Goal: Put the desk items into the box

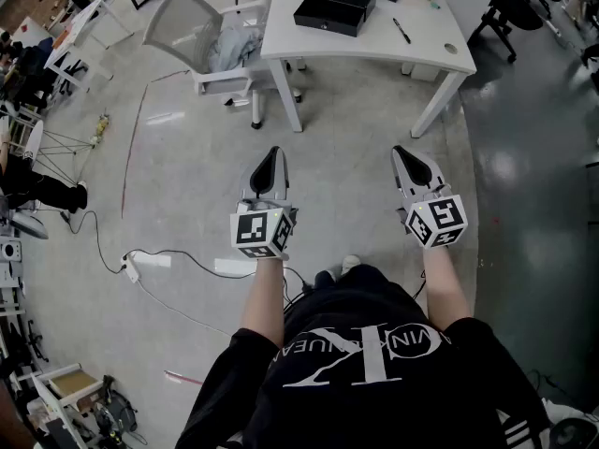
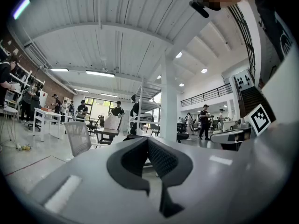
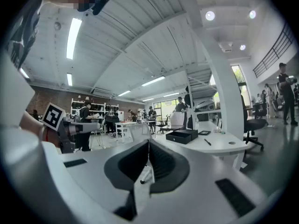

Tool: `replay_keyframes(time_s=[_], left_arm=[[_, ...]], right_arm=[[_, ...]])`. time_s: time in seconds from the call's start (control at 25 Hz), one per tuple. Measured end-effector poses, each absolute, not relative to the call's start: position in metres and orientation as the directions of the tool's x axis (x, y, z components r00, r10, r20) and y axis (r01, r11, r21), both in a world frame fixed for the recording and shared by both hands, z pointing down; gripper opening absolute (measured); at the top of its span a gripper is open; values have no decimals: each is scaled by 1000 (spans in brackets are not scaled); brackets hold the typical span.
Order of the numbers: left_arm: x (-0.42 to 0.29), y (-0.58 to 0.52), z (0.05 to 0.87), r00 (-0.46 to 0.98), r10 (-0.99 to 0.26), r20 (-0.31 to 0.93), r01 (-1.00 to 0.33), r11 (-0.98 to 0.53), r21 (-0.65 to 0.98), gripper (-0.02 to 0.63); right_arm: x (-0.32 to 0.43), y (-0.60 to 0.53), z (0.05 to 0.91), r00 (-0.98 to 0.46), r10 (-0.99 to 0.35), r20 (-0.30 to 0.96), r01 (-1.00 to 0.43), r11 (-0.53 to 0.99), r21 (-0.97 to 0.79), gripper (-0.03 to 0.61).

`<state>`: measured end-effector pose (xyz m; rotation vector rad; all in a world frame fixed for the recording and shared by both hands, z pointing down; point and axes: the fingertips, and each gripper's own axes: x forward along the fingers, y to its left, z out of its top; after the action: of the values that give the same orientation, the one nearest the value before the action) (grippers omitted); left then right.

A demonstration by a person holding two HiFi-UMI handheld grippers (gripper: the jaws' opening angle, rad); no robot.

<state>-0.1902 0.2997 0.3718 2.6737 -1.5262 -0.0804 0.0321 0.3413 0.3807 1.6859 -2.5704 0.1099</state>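
Black short-sleeved T-shirt (image 1: pixel 328 410), white lettering (image 1: pixel 372 355)

— Desk and contents?
— Desk (image 1: pixel 374 47) white. Box (image 1: pixel 335 7) black. Pen (image 1: pixel 401 31) black.
— Grippers?
— Left gripper (image 1: pixel 272 152) and right gripper (image 1: pixel 401 151) pale grey, jaw linings black. Each cube white with black square markers.
— Surroundings?
— Floor (image 1: pixel 187 204) light grey and glossy, darker at the right. Chair (image 1: pixel 182 21) grey mesh. Shirt (image 1: pixel 356 382) black, white lettering.
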Motion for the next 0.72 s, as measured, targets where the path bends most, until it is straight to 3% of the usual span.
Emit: replay_keyframes(time_s=[0.72], left_arm=[[-188, 294, 375, 491, -871, 0, -869, -490, 68, 9]], right_arm=[[41, 333, 384, -385, -918, 91, -923, 383, -44, 15]])
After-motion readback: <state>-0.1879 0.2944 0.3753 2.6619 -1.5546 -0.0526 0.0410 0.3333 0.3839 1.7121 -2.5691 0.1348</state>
